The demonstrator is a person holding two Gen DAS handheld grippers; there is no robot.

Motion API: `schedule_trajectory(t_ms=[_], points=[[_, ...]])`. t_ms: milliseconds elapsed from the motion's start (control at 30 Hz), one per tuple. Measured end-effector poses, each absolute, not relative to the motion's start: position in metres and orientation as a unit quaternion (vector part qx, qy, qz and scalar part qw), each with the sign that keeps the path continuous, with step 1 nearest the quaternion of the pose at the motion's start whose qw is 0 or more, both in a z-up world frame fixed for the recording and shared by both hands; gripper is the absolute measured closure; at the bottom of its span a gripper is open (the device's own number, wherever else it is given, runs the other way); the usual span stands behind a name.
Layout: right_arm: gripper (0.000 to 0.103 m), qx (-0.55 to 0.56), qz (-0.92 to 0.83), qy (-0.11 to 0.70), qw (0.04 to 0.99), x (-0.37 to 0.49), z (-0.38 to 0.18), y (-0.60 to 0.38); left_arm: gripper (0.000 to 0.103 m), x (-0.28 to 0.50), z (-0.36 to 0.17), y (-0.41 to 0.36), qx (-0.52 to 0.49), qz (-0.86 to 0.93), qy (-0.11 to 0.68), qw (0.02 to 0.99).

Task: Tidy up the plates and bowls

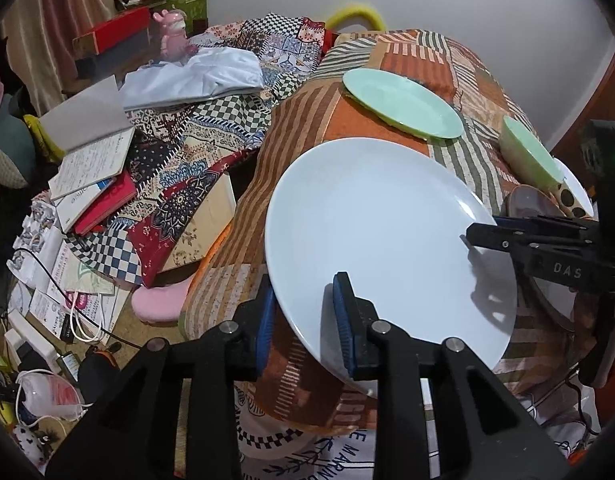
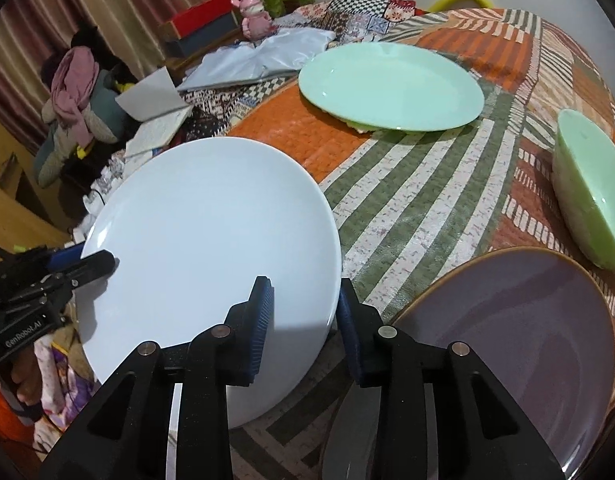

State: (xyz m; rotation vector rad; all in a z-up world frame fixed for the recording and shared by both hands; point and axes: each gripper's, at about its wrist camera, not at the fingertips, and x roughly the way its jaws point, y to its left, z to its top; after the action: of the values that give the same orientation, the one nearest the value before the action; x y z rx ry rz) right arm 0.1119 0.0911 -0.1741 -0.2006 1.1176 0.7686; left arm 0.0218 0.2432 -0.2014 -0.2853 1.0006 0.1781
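Patchwork quilt carries a glossy round white plate, tilted. Left gripper and right gripper each pinch opposite rims. Behind lies a mint plate.

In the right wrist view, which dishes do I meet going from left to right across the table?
White plate → light green plate → purple plate → green bowl. The white and light green plates overlap a little in span, but their middles fall clearly in that order.
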Motion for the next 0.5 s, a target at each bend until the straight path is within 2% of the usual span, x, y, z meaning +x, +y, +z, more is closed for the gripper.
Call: schedule_trajectory(t_ms=[500], points=[[0.073, -0.068, 0.340, 0.479, 0.806, 0.101, -0.147, 0.059, 0.076, 0.024, -0.175, 0.223, -0.133, 0.078, 0.448, 0.881]])
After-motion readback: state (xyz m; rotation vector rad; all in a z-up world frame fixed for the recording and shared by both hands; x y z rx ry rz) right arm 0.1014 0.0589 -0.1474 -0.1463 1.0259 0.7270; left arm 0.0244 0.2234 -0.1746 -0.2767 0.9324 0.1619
